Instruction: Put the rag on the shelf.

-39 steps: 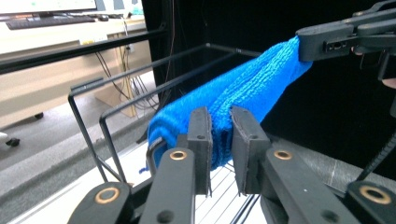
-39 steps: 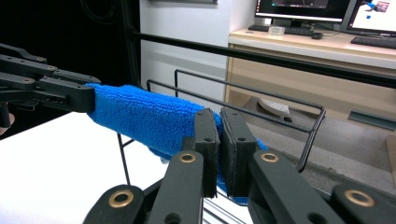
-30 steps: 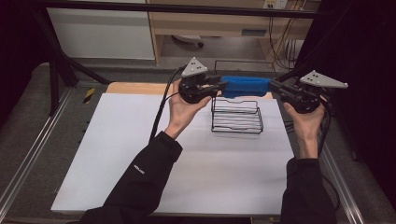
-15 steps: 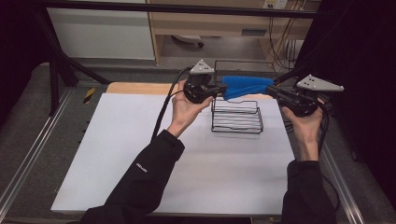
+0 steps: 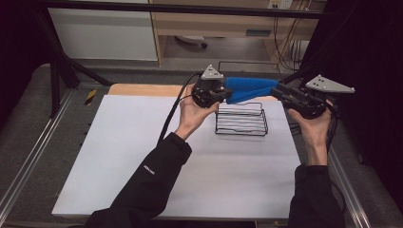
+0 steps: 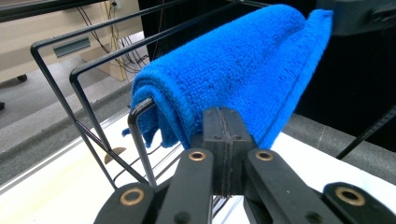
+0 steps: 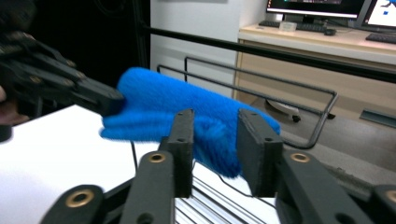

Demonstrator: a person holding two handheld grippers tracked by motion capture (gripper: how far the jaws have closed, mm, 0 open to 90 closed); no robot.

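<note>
Blue cloth (image 5: 249, 89) rolled, held above wire rack (image 5: 241, 122), over its far rail. Left tool (image 5: 223, 92) clamped tight on cloth's left end. Right tool (image 5: 280, 91) just been opening, jaws parted beside cloth's right end, not pressing. Rack on tabletop (image 5: 142, 142).

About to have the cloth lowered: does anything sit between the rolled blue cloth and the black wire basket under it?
Nothing visible does. The rolled blue microfibre cloth hangs over the back of the black wire basket, whose inside looks bare. The left gripper is shut on one end; the right gripper's jaws have just been opening around the other end.
</note>
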